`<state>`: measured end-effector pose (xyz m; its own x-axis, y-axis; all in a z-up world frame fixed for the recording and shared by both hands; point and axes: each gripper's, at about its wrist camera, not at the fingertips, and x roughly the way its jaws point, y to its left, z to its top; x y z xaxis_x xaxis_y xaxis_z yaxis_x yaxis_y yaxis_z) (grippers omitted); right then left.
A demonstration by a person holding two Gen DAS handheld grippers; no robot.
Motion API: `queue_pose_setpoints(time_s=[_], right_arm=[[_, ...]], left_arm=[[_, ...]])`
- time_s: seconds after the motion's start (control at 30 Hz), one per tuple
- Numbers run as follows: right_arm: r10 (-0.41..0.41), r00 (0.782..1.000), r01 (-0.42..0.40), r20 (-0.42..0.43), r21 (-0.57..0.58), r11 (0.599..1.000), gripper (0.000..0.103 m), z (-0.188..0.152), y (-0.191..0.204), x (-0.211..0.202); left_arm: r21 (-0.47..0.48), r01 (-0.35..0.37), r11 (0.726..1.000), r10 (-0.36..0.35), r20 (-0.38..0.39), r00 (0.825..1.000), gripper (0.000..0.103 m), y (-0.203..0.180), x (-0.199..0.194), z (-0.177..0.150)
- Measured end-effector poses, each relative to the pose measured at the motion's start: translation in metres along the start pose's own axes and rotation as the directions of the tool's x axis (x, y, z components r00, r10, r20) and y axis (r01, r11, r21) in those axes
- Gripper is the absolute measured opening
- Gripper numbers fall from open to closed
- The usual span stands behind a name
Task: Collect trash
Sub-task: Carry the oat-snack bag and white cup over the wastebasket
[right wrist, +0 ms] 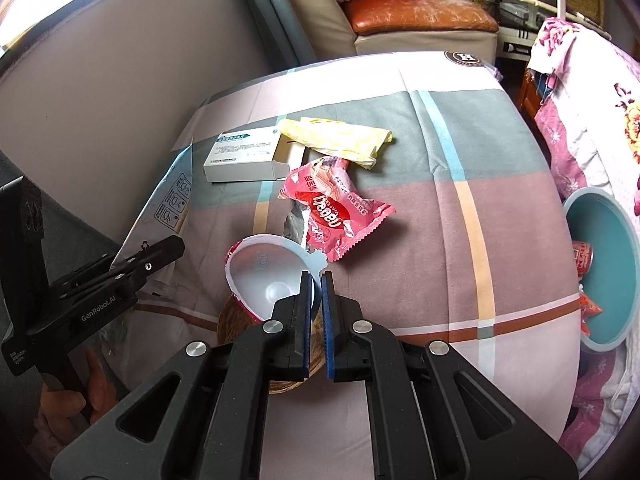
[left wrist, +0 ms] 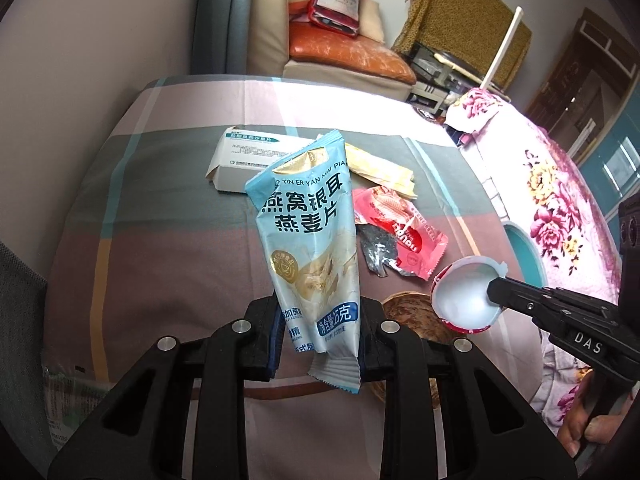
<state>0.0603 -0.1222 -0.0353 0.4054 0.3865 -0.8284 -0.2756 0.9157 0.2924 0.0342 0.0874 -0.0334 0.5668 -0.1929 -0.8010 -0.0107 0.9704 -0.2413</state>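
Note:
My left gripper (left wrist: 318, 344) is shut on a light blue oatmeal packet (left wrist: 308, 240) and holds it upright above the table. My right gripper (right wrist: 317, 288) is shut on the rim of a white plastic cup with a red outside (right wrist: 266, 276); the cup also shows in the left wrist view (left wrist: 464, 296). On the checked tablecloth lie a red wafer wrapper (right wrist: 340, 208), a white medicine box (right wrist: 244, 156) and a yellow wrapper (right wrist: 340, 136). A teal bin (right wrist: 600, 272) stands at the table's right edge with a red can inside.
A round woven coaster (right wrist: 232, 324) lies under the cup. A floral pink cloth (left wrist: 560, 208) covers furniture on the right. A sofa with an orange cushion (right wrist: 416, 12) stands behind the table. The wall (right wrist: 100, 80) runs along the left.

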Motion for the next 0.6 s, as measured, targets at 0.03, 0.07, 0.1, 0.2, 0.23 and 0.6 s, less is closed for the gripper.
queue_pose_setpoints(time_s=[0.03,0.07,0.1,0.2,0.23,0.6], right_arm=[[0.001,1.000,-0.001,0.007,0.008,1.000,0.005,0.001,-0.004,-0.003],[0.001,1.000,-0.001,0.015,0.014,1.000,0.005,0.002,-0.007,-0.007],[0.002,1.000,-0.002,0.022,0.021,1.000,0.005,0.002,-0.010,-0.010],[0.004,0.999,-0.006,0.046,0.045,0.999,0.005,0.004,-0.022,-0.020],[0.003,0.999,-0.006,0.054,0.053,0.999,0.005,0.004,-0.026,-0.023],[-0.005,0.992,-0.014,0.125,0.153,0.988,0.005,0.000,-0.088,-0.049]], left_arm=[[0.011,0.003,1.000,-0.003,0.001,1.000,0.027,-0.005,-0.001,0.001],[0.021,0.005,1.000,-0.005,0.002,1.000,0.027,-0.011,-0.001,0.002],[0.032,0.008,0.999,-0.008,0.001,1.000,0.027,-0.017,0.000,0.004],[0.069,0.013,0.998,-0.013,-0.002,1.000,0.027,-0.036,0.002,0.007],[0.081,0.016,0.997,-0.016,-0.004,1.000,0.027,-0.043,0.003,0.007],[0.214,0.030,0.976,-0.023,-0.035,0.999,0.027,-0.122,0.021,0.008]])
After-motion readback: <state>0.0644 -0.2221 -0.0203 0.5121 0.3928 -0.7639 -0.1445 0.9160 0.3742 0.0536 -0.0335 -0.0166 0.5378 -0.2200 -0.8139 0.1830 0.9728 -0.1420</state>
